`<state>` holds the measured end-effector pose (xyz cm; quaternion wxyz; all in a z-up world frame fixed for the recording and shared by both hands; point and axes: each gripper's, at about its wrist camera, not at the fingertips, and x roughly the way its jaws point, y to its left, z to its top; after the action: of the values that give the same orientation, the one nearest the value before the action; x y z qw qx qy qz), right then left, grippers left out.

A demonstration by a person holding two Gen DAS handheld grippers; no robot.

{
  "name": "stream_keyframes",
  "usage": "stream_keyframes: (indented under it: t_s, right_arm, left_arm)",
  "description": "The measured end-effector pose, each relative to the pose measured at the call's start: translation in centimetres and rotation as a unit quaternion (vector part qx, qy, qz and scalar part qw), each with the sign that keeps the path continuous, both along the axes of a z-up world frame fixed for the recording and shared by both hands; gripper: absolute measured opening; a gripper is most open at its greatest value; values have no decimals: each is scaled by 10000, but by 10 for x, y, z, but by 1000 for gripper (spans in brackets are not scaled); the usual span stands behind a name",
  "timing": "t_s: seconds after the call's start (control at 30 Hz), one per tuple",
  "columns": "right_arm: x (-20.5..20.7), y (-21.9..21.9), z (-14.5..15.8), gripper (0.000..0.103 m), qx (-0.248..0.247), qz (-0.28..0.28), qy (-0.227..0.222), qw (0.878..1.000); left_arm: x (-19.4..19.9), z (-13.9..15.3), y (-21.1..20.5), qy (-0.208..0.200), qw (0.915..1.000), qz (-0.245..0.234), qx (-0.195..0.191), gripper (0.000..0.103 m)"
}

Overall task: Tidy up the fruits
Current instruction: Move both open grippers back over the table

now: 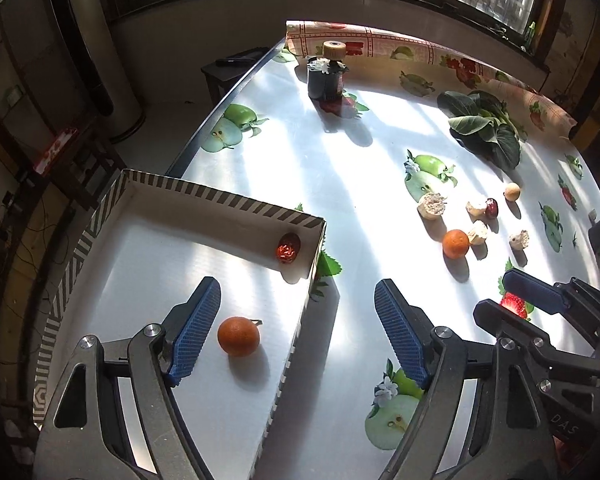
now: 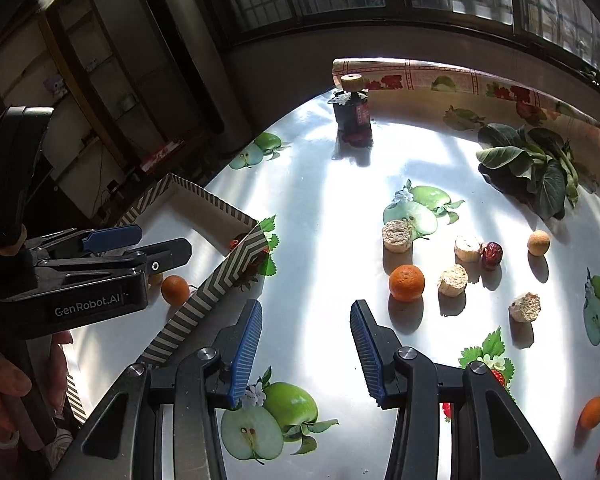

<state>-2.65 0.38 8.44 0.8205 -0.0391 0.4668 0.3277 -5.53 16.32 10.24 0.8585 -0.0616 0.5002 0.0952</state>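
Left wrist: both tongs (image 1: 296, 332) (image 2: 306, 354) open, empty.

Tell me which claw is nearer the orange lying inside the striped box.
Left. The left claw hangs open right over the orange in the box; the right claw is outside, over the table.

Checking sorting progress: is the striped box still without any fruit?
No: an orange and a red date lie inside the striped box.
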Motion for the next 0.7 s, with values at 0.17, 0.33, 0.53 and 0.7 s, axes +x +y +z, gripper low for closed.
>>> stream_keyframes:
  t_s: [0.17, 0.33, 0.53, 0.7]
  right_arm:
    - [2, -30, -1, 44, -18, -244, -13, 9997]
    - [4, -63, -5, 44, -102, -538, 18, 9985]
    - [8, -105, -14, 45, -247, -932, 117, 9953]
    - [10, -135, -23, 45, -325, -1236, 206, 9916]
  left_arm:
    - [7, -2, -28, 49, 9997, -228, 22, 80]
    - [17, -6, -51, 104, 9992, -382, 1, 80]
    - [29, -16, -75, 219, 9981, -580, -63, 80]
    - [37, -24, -88, 325, 9969, -704, -137, 80]
